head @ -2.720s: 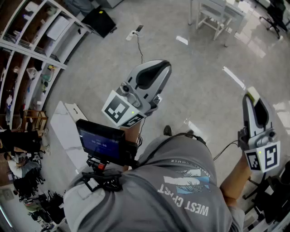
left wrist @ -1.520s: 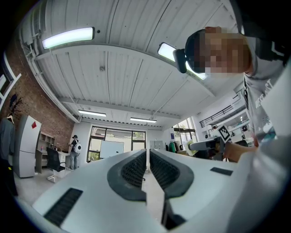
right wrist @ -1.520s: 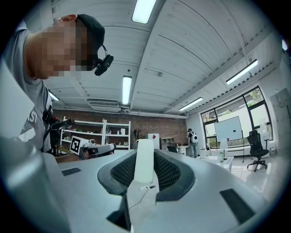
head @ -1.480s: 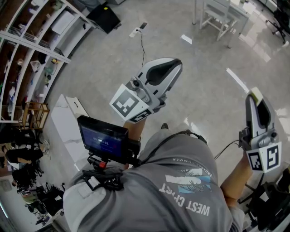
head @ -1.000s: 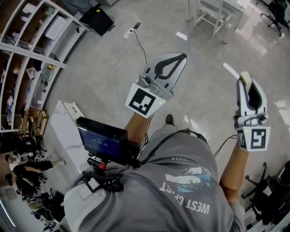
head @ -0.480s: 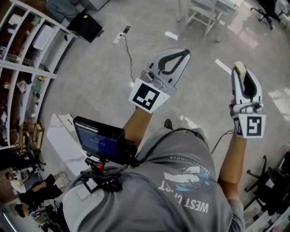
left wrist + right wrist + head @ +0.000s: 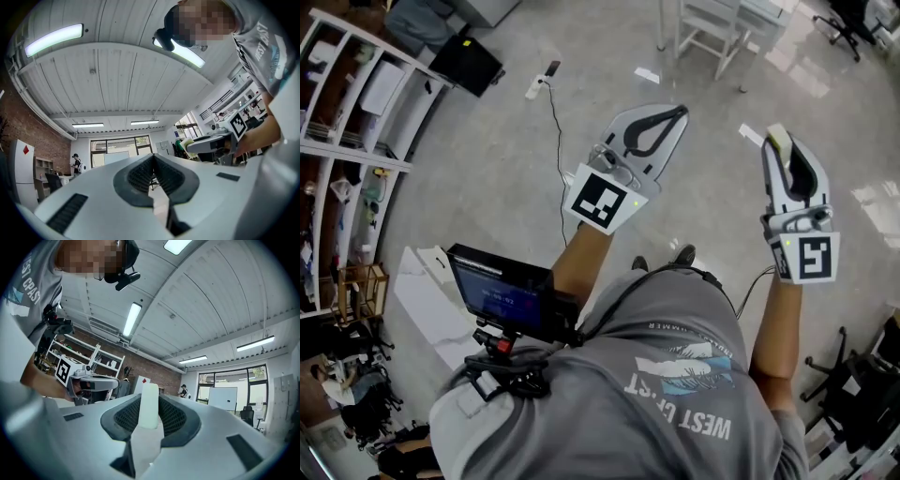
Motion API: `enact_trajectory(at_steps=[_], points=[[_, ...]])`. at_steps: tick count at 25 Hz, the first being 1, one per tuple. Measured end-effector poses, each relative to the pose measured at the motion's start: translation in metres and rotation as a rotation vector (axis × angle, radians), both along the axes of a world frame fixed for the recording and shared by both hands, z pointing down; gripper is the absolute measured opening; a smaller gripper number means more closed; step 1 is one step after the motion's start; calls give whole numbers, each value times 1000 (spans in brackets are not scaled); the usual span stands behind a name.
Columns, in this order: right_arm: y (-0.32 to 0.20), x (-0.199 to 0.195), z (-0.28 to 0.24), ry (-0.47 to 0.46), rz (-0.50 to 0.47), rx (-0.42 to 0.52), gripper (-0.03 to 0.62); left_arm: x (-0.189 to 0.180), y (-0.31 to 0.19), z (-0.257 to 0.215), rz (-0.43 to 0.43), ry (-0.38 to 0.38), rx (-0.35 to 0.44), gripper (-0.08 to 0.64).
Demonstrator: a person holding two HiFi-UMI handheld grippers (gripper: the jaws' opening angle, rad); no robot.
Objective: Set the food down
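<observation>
Food [image 7: 149, 405], a pale slab, stands upright betw. the jaws of the right gripper [image 7: 783, 150], w/ both pads clamped on its sides. In head view its tip pokes past the jaw ends, out ahead of the person's grey shirt [image 7: 675, 375]. Left gripper [image 7: 673, 112] is also ahead of the shirt, left of the food and well apart from it. Its jaws are closed tip to tip w/ nothing betw. them.
</observation>
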State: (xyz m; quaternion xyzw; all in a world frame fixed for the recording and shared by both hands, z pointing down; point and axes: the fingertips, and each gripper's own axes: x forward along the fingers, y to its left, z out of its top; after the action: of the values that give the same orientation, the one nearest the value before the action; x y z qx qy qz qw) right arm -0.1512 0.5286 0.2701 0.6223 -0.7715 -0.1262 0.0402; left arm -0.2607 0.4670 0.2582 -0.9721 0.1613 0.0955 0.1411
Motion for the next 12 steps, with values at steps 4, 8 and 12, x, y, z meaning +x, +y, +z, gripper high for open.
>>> enact_trajectory(at_steps=[4, 8, 12], points=[[-14, 29, -3, -10, -20, 6, 101, 30, -11, -1, -18, -5, -5, 8], [-25, 48, -5, -6, -47, 7, 101, 50, -20, 0, -39, -16, -9, 8], [-40, 63, 2, -19, -59, -1, 101, 62, -32, 5, -57, -36, -6, 8]])
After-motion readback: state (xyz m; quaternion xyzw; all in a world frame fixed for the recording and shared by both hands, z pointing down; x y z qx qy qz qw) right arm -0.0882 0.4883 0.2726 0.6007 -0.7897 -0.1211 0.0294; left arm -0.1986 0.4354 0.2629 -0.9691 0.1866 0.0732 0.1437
